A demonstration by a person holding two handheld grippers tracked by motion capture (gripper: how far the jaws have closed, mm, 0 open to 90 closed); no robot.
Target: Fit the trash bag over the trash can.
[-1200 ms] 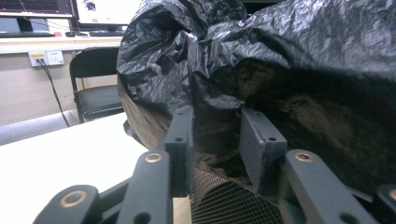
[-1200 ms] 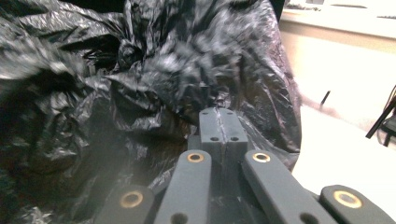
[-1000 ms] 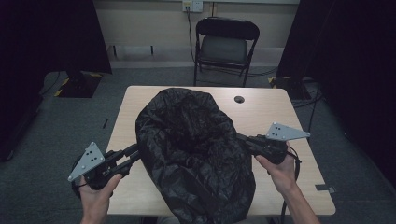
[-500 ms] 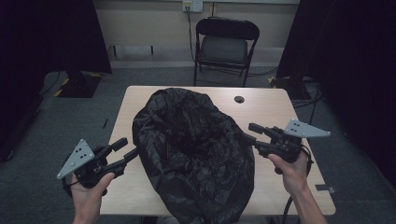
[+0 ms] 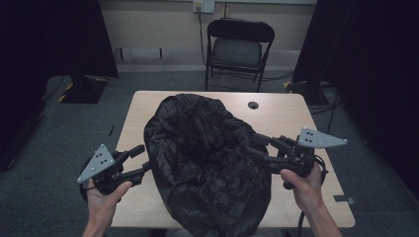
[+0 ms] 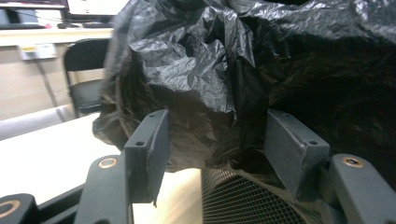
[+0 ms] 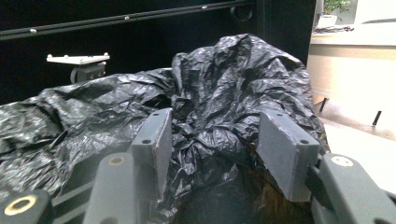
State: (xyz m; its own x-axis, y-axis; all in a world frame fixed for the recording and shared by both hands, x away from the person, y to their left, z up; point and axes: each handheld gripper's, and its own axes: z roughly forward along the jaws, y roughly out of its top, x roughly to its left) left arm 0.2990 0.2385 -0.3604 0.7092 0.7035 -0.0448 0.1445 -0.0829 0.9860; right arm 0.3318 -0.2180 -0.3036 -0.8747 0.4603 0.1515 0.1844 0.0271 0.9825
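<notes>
Black bag (image 5: 207, 168) sits mid-table (image 5: 291, 111), draped over a mesh bin (image 6: 243, 203). We've let go: left gripper (image 5: 141, 160) & right gripper (image 5: 259, 145), clamped on the bag's sides 1 s ago, now flank it w/ jaws apart. So the liner looks seated; next we'd prob. tuck the rim.

A table (image 5: 148, 106) stands in the middle of the room, and a large bag (image 5: 207, 163) sits on it, reaching from the table's middle to its near edge. A mesh basket (image 6: 243, 200) sits under the bag's lower edge. The left gripper (image 5: 141, 160) is just beside the bag's left side, the right gripper (image 5: 257, 145) at its right side. Behind the bag, a small round hole (image 5: 253, 105) lies in the tabletop. A chair (image 5: 237, 49) stands behind the table, before the back wall.
</notes>
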